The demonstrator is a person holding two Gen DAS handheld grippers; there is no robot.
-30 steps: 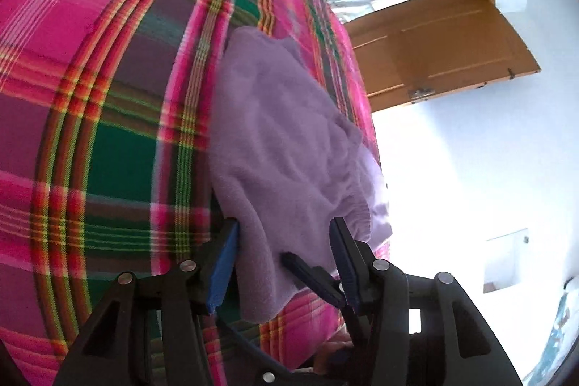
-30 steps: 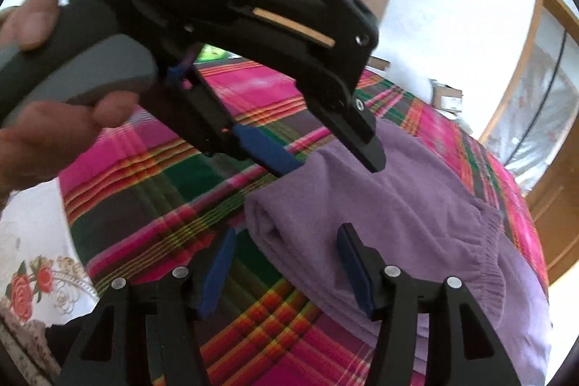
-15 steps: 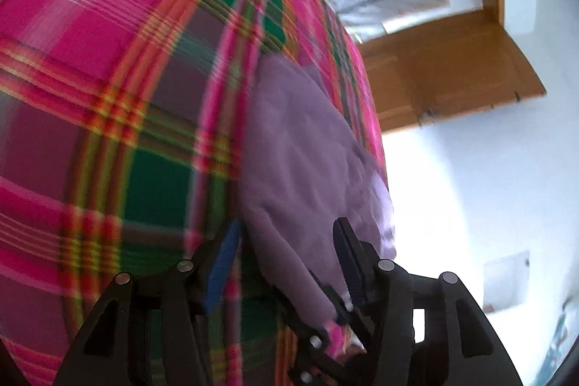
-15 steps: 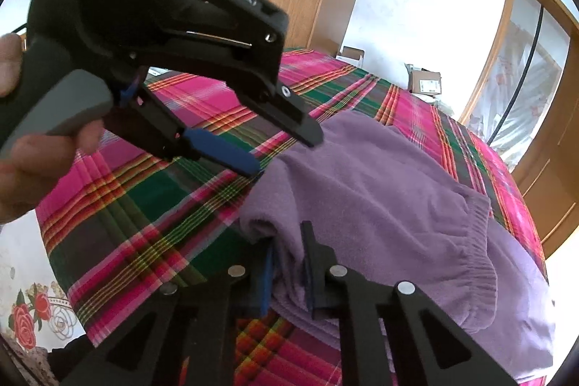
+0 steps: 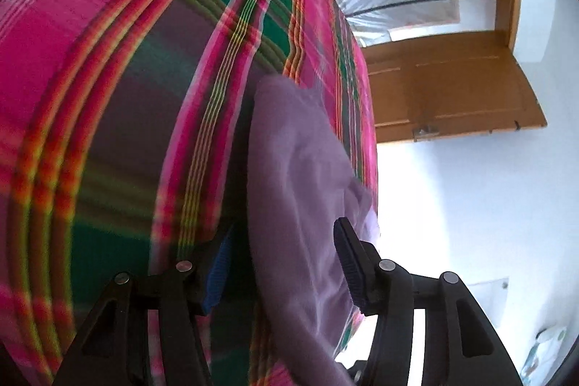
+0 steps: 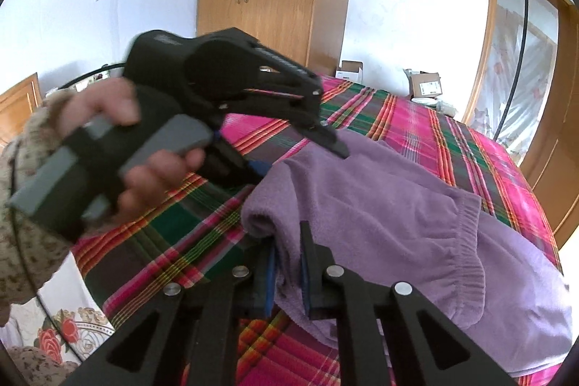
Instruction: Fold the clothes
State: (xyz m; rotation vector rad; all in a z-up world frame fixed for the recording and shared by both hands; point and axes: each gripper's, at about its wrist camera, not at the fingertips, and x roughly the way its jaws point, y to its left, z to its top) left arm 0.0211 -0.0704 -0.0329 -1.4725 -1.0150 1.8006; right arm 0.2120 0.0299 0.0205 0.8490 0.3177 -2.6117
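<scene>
At the bottom centre of the right wrist view, the right gripper (image 6: 287,272) is pinching a near corner of the purple garment (image 6: 380,205), its jaws having just been closing with a bunched fold of the fleecy cloth between them. That garment is lying across the plaid bedspread (image 6: 188,234), filling the centre and lower right of the frame, with an elastic band running down its right side. In the centre left of the same view, a person's hand (image 6: 119,140) is holding the left gripper (image 6: 307,154) with its fingers spread over the garment's far edge, one tip above the cloth and the other beside it.

In the left wrist view the left gripper (image 5: 282,263) is straddling the purple garment (image 5: 300,190) at the bottom centre, its pads not pressing on it.

The step in hand appears to be taking hold of one end of the garment for a fold. The next move probably calls for the left jaws closing on their corner, then both ends being carried together across the cloth.
</scene>
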